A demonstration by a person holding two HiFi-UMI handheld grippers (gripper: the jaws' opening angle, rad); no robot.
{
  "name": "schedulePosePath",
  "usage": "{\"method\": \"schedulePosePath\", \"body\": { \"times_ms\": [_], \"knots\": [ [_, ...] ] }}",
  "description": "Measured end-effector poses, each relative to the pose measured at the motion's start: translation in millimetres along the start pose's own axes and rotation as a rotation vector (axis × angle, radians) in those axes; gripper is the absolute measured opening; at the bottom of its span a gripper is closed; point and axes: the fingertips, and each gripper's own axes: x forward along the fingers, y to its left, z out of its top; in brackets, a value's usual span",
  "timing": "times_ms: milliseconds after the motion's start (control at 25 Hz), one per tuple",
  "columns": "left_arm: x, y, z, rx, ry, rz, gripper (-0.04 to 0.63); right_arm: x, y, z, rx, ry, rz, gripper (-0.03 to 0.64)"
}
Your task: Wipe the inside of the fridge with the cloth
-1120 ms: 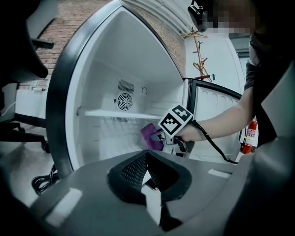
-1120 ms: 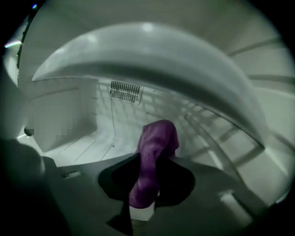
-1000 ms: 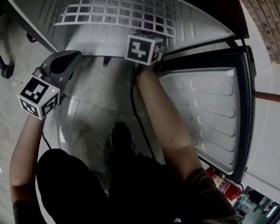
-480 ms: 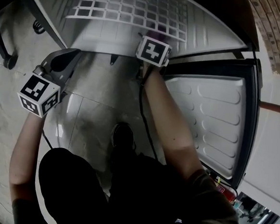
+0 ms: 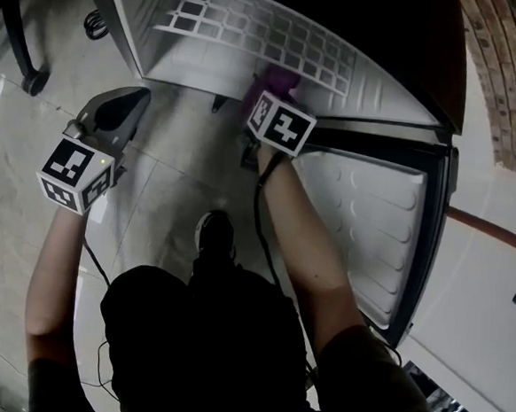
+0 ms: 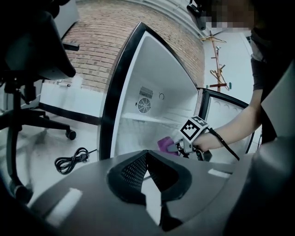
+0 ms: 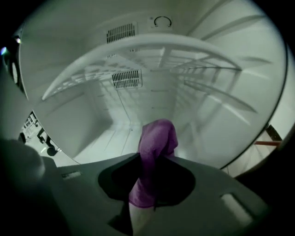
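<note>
The fridge [image 5: 207,63] stands open ahead, white inside, with a wire shelf [image 5: 254,27] across it. My right gripper [image 5: 271,99] reaches into the opening just under that shelf and is shut on a purple cloth [image 5: 279,80]. In the right gripper view the cloth [image 7: 154,147] hangs bunched between the jaws of the right gripper [image 7: 147,161], above the fridge's floor [image 7: 110,133]. My left gripper [image 5: 128,103] is held out over the floor tiles left of the fridge, jaws together with nothing in them. In its own view, the left gripper [image 6: 146,154] looks toward the cloth [image 6: 165,144].
The fridge door [image 5: 364,218] is swung open on the right. An office chair base [image 5: 26,49] and a coiled black cable [image 6: 73,159] lie on the floor to the left. A brick wall [image 5: 509,69] is at the back right. My shoe [image 5: 213,233] is below the opening.
The head view has swung, so the fridge sits higher and more to the left. The right gripper has shifted slightly right with the cloth, which now shows past its cube. The left gripper has barely moved.
</note>
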Motion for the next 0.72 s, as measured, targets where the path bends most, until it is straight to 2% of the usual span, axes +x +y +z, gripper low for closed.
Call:
{"method": "schedulePosePath", "body": {
  "times_ms": [320, 520, 720],
  "knots": [
    [-41, -42, 48, -0.104, 0.054, 0.05, 0.017, -80, 25, -16, -0.018, 0.119, 0.122, 0.077],
    [-73, -77, 96, -0.115, 0.088, 0.046, 0.016, -145, 38, -3, -0.042, 0.159, 0.162, 0.077],
    [-110, -105, 155, -0.124, 0.091, 0.062, 0.017, -221, 65, 20, -0.113, 0.148, 0.249, 0.077]
  ]
}}
